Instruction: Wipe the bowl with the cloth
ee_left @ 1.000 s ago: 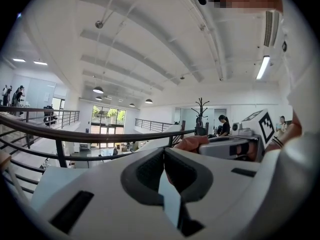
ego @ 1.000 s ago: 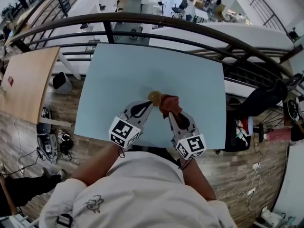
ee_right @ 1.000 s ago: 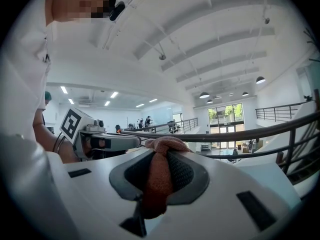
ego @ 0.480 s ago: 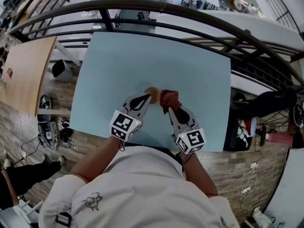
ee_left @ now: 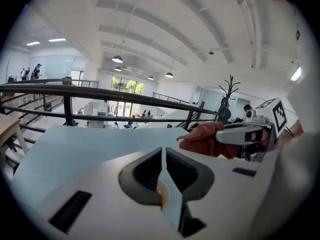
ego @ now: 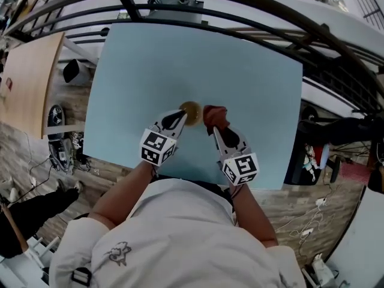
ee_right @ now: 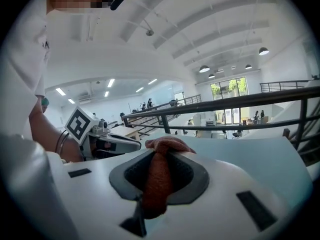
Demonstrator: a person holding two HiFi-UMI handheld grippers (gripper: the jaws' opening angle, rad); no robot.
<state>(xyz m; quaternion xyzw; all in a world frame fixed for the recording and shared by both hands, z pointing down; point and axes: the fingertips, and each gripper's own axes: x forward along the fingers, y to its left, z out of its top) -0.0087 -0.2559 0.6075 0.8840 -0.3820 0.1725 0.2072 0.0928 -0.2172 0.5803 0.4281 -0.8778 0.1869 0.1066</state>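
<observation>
A small tan bowl (ego: 191, 109) sits on the light blue table (ego: 180, 53). My left gripper (ego: 182, 114) is at the bowl's near left edge. Its jaws are opening: the left gripper view shows a narrow gap between them, with a sliver of the bowl's rim (ee_left: 162, 193) still in that gap. My right gripper (ego: 215, 128) is shut on a bunched rust-red cloth (ego: 215, 115), held just right of the bowl. The cloth (ee_right: 157, 176) fills the space between the right jaws. The same cloth (ee_left: 205, 140) shows from the left gripper view.
A dark metal railing (ego: 252, 8) curves along the table's far side. A wooden tabletop (ego: 27, 83) stands to the left. Shoes and cables lie on the wood floor at the left (ego: 60, 155). A black bag (ego: 339, 131) is at the right.
The camera has tilted, so the table sits higher in view. Both grippers stay by the bowl, and the cloth remains in the right jaws.
</observation>
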